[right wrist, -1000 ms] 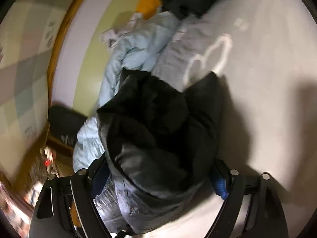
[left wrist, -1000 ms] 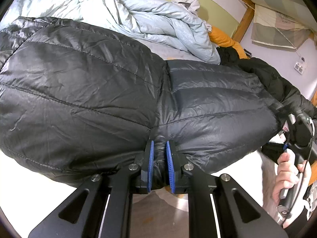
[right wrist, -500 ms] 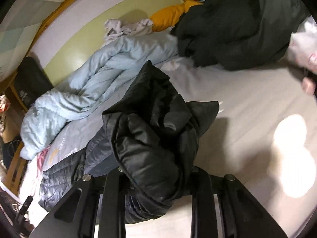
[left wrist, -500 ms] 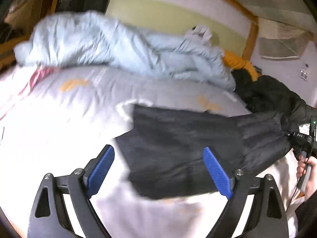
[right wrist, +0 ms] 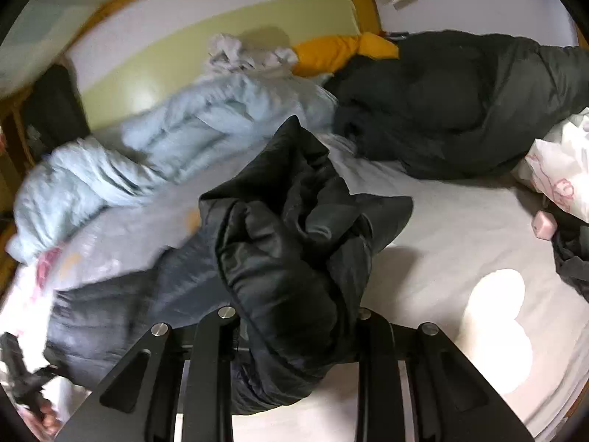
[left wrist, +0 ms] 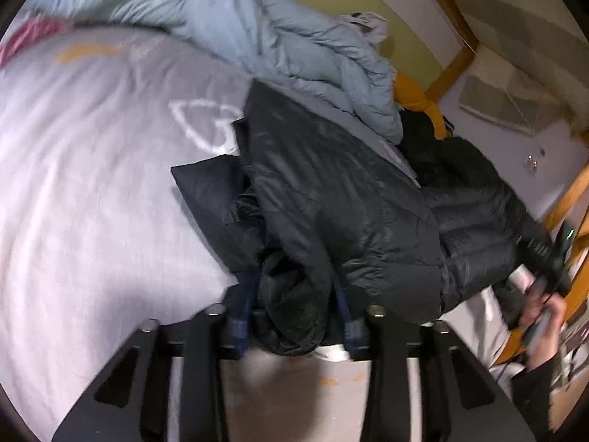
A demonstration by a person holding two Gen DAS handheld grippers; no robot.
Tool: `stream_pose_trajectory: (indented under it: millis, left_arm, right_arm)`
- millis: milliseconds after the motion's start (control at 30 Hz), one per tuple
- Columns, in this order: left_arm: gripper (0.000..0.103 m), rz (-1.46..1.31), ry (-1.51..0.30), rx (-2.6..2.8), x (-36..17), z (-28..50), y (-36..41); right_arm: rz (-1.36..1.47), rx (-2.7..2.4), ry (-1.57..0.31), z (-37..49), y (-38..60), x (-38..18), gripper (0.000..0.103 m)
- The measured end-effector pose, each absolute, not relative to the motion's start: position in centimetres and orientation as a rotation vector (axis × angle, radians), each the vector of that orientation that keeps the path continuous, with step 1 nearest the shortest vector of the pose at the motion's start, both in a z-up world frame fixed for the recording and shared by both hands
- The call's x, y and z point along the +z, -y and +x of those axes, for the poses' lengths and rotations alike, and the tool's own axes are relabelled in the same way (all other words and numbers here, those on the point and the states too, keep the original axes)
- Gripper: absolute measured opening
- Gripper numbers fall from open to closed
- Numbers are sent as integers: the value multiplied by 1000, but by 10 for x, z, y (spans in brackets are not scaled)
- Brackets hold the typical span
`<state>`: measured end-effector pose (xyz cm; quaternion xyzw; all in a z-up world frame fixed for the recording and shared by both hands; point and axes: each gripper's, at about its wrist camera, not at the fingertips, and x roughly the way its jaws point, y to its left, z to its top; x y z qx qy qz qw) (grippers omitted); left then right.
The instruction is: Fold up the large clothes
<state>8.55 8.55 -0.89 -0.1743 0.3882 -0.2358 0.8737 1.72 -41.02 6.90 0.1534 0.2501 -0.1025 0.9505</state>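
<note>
A black puffer jacket point(left wrist: 331, 191) lies bunched on the grey bed sheet point(left wrist: 92, 184). My left gripper point(left wrist: 294, 305) is closing, and its blue pads point(left wrist: 244, 305) press on a thick fold at the jacket's near edge. In the right wrist view the same jacket point(right wrist: 287, 243) rises as a crumpled heap. My right gripper point(right wrist: 298, 331) is shut on that heap, whose folds hide the pads. The hand holding the right gripper point(left wrist: 541, 316) shows at the left view's right edge. The hand holding the left gripper point(right wrist: 40, 412) shows at the lower left of the right wrist view.
A light blue duvet point(left wrist: 294, 37) is piled along the far wall. A second dark coat point(right wrist: 460, 99) and an orange pillow point(right wrist: 342, 49) lie at the bed's far right. A white patterned pillow point(right wrist: 559, 169) and a small pink object point(right wrist: 545, 224) sit at the right edge.
My left gripper let go of the spread jacket, opened wide, then closed on a bunched fold. My right gripper closed on its bunch, rolled upright and lifted it.
</note>
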Motion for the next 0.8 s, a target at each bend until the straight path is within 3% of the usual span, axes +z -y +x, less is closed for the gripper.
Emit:
stream_pose_trajectory:
  millis: [300, 467, 600, 700, 800]
  left_arm:
    - [20, -277, -819, -573, 22, 46, -45]
    - [23, -240, -815, -494, 13, 53, -45]
    - [36, -138, -784, -412, 11, 53, -48]
    - [39, -183, -777, -409, 15, 55, -60]
    - [51, -115, -705, -325, 27, 52, -66]
  right_arm:
    - [34, 34, -354, -15, 279, 146, 34]
    - [-114, 145, -383, -7, 184, 131, 36]
    - [-109, 206, -408, -1, 143, 106, 37]
    - [-99, 215, -423, 8, 120, 88, 43]
    - [-67, 253, -456, 14, 111, 73, 49]
